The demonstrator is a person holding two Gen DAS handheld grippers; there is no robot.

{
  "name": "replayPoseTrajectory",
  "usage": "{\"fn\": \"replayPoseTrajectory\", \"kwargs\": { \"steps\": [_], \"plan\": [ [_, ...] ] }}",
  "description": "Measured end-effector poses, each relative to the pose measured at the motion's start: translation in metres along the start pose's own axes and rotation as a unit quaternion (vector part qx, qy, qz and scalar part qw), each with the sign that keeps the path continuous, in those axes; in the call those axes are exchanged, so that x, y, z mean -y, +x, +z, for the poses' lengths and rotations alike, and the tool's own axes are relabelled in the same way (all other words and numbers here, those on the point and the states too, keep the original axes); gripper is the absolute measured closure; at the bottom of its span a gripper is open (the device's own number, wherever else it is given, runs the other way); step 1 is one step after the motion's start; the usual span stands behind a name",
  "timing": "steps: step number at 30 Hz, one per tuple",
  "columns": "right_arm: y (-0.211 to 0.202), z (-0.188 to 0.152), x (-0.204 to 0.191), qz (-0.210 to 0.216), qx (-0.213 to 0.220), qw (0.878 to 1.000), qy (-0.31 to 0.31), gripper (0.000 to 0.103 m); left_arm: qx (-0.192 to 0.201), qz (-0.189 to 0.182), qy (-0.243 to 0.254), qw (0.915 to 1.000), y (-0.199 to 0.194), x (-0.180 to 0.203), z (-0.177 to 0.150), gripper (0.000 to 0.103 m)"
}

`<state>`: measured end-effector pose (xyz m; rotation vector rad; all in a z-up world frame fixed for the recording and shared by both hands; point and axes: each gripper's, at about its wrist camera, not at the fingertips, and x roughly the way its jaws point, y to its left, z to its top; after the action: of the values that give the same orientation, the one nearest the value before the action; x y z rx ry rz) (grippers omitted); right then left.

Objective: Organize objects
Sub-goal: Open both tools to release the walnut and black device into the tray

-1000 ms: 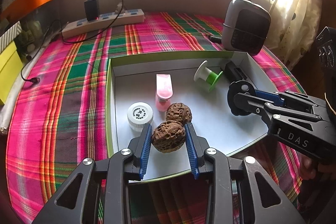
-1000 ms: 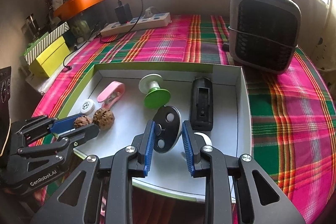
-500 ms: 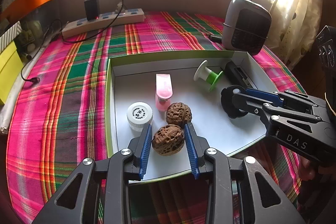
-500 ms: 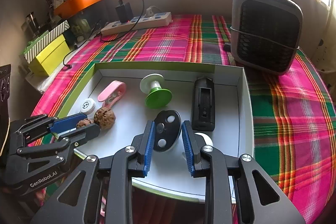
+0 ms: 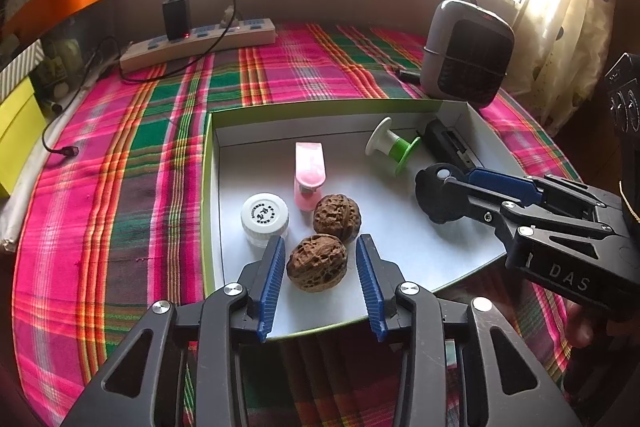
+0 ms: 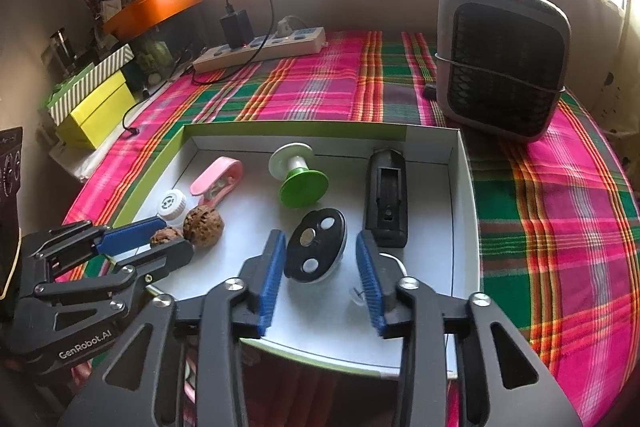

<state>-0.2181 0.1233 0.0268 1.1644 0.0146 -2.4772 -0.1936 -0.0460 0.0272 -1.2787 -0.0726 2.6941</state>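
A shallow white box with a green rim [image 5: 208, 187] lies on the plaid cloth. My left gripper [image 5: 319, 247] is over the box's near edge and its jaws are opening. A brown walnut [image 5: 317, 262] rests on the box floor between them, with a gap at the right pad. A second walnut [image 5: 338, 213] lies just behind it. My right gripper [image 6: 320, 239] is also opening. A black oval disc [image 6: 316, 251] lies on the floor between its pads, clear of both. The left gripper [image 6: 168, 239] shows at the left in the right wrist view.
Also in the box are a white-capped jar [image 5: 265, 215], a pink clip [image 5: 309, 171], a green and white spool [image 6: 300, 175] and a black holder [image 6: 386, 203]. A grey heater [image 6: 500, 59] stands at the back right, a power strip [image 5: 200, 43] at the back left, and yellow boxes [image 6: 96, 107] to the left.
Both pairs of jaws have widened. The walnut and the black disc, gripped before, now lie loose on the box floor; the disc sank a little first. Neither hand has shifted.
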Motion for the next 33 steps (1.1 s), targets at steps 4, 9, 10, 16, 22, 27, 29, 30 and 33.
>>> {"fn": "replayPoseTrajectory", "kwargs": {
  "steps": [4, 9, 10, 16, 22, 27, 29, 30, 33],
  "plan": [
    [-0.005, -0.002, -0.002, -0.002, 0.005, 1.000, -0.002, 0.062, 0.004, -0.001, -0.001, 1.0000, -0.005, 0.001, -0.001, 0.067],
    [-0.014, -0.005, -0.003, -0.004, 0.012, 1.000, -0.001, 0.061, 0.012, -0.001, -0.002, 0.9999, -0.015, 0.003, -0.003, 0.066],
    [-0.016, -0.006, -0.004, -0.005, 0.014, 1.000, -0.001, 0.061, 0.014, -0.001, -0.003, 0.9999, -0.016, 0.004, -0.003, 0.066],
    [-0.032, -0.014, -0.004, -0.001, 0.027, 1.000, 0.001, 0.061, 0.025, 0.000, -0.005, 0.9997, -0.028, 0.004, -0.007, 0.066],
    [-0.046, -0.027, -0.010, 0.026, 0.032, 0.999, -0.009, 0.061, 0.033, 0.001, -0.009, 0.9994, -0.039, 0.002, -0.015, 0.066],
    [-0.053, -0.039, -0.019, 0.049, 0.031, 0.998, -0.026, 0.061, 0.039, 0.003, -0.020, 0.9991, -0.048, -0.003, -0.021, 0.066],
    [-0.053, -0.043, -0.024, 0.060, 0.028, 0.997, -0.030, 0.061, 0.039, 0.004, -0.023, 0.9990, -0.051, -0.005, -0.024, 0.066],
    [-0.053, -0.045, -0.026, 0.066, 0.026, 0.997, -0.033, 0.061, 0.040, 0.003, -0.023, 0.9989, -0.052, -0.005, -0.026, 0.066],
    [-0.049, -0.053, -0.035, 0.082, 0.015, 0.995, -0.050, 0.061, 0.039, 0.003, -0.026, 0.9989, -0.054, -0.007, -0.031, 0.066]
  ]
}}
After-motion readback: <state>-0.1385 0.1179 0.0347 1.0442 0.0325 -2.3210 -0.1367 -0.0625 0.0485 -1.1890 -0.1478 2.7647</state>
